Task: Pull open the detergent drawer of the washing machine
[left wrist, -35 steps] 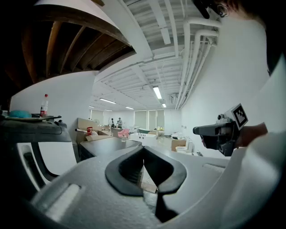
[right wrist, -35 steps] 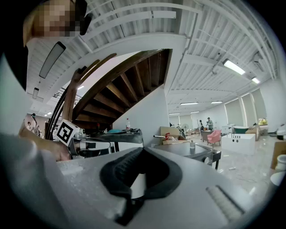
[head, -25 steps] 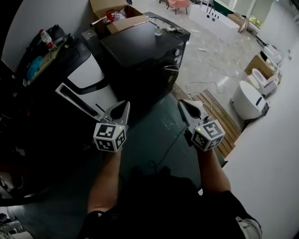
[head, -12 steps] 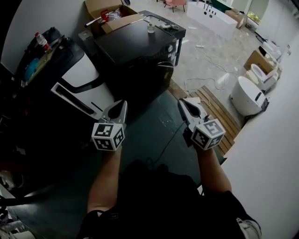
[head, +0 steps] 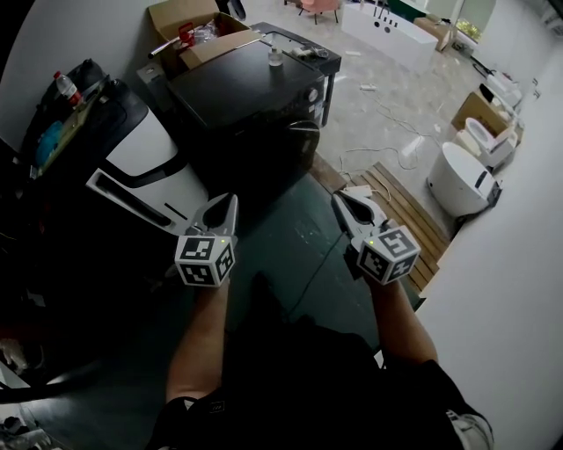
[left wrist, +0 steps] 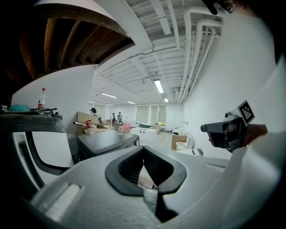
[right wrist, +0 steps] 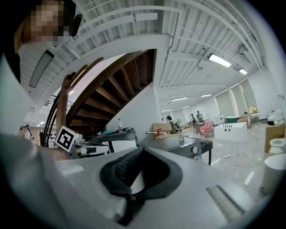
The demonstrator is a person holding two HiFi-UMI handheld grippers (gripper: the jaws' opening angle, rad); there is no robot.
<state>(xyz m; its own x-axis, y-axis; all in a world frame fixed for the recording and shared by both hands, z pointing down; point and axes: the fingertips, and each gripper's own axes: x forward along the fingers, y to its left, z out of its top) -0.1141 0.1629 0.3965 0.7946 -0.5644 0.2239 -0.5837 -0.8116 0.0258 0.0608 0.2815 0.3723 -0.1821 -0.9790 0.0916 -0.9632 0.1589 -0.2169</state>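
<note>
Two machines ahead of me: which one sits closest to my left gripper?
The white-fronted machine at the left, just beyond the left gripper. The all-black machine stands farther back, next to the cardboard box.

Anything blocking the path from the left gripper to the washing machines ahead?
Nothing visible. The left gripper, shut and empty, hangs over dark floor, with open air up to the white machine on its left and the black machine ahead. Which panel is the drawer, I cannot tell.

White wall, dark green floor, wooden staircase.
</note>
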